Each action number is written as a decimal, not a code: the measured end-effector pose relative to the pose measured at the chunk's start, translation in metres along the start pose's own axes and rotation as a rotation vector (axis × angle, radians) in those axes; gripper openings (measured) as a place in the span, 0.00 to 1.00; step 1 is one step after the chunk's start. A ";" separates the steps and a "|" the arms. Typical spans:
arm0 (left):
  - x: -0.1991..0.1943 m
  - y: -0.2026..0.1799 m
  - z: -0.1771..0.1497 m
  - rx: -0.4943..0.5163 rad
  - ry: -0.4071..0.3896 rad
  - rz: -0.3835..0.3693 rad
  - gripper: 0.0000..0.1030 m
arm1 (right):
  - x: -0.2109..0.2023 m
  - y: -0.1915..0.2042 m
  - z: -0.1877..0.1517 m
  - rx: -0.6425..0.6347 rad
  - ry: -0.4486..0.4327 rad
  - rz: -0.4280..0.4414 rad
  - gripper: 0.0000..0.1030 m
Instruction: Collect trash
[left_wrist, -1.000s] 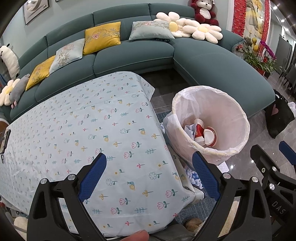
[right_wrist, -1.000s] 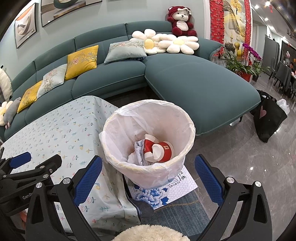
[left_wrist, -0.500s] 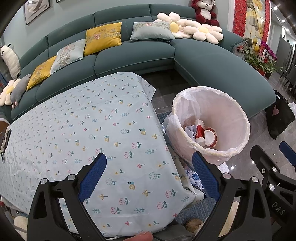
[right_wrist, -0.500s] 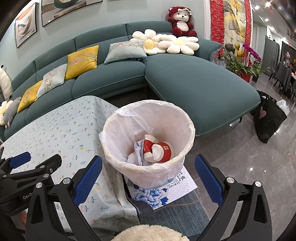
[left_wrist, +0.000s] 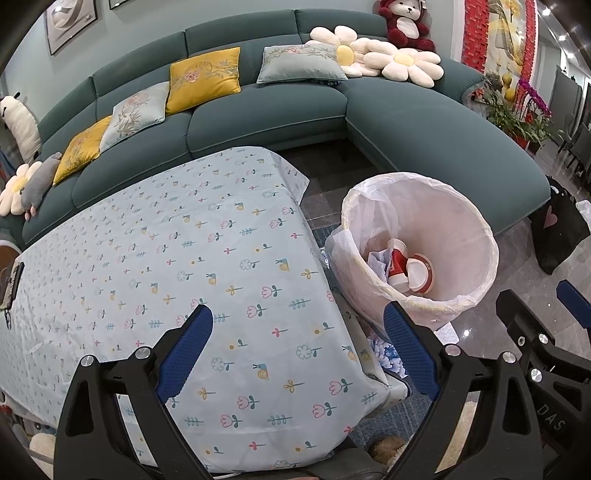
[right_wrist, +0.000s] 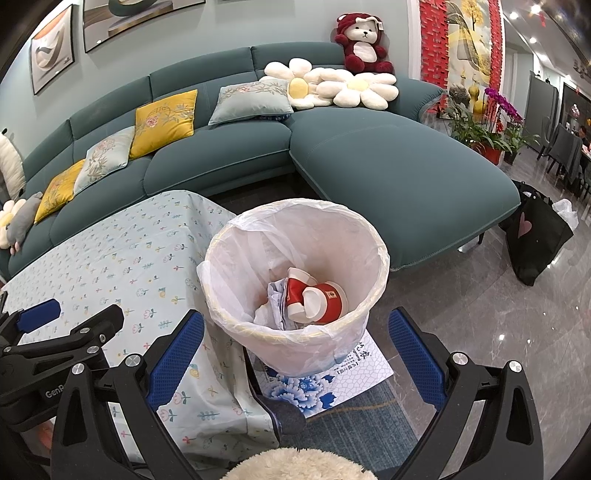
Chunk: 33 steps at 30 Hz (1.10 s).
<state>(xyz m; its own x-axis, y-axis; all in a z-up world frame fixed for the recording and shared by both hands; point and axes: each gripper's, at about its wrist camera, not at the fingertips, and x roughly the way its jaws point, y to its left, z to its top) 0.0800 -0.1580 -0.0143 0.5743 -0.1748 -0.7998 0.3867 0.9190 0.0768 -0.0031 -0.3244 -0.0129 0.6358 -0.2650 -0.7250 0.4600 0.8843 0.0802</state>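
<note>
Inside bin (right_wrist: 295, 332): red cups (right_wrist: 325, 299), paper (right_wrist: 275, 299).

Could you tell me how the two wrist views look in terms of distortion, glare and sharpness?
Left wrist view: strong fisheye bend in the sofa, dark corners, tablecloth sharp. Right wrist view: same curvature, small ceiling-light reflections on the glossy floor, trash bin in focus, cream fluffy thing at the bottom edge soft.

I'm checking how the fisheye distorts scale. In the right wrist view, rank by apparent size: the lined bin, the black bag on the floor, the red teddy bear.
1. Lined bin, but it is nearest the camera.
2. Black bag.
3. Red teddy bear, farthest away, so true size is unsure.
</note>
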 end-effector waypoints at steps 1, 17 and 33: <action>0.000 -0.001 0.000 0.002 -0.001 0.000 0.87 | 0.000 0.000 0.001 0.001 0.000 -0.001 0.93; 0.002 -0.006 -0.003 0.011 0.010 0.007 0.87 | -0.001 -0.008 -0.002 0.005 0.005 -0.013 0.93; 0.005 -0.011 -0.002 0.038 0.016 0.009 0.87 | 0.002 -0.011 -0.003 0.008 0.008 -0.018 0.93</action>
<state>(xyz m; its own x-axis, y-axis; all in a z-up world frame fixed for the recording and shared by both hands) 0.0775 -0.1688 -0.0206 0.5663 -0.1603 -0.8084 0.4088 0.9064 0.1066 -0.0087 -0.3338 -0.0172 0.6226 -0.2780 -0.7314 0.4761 0.8764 0.0721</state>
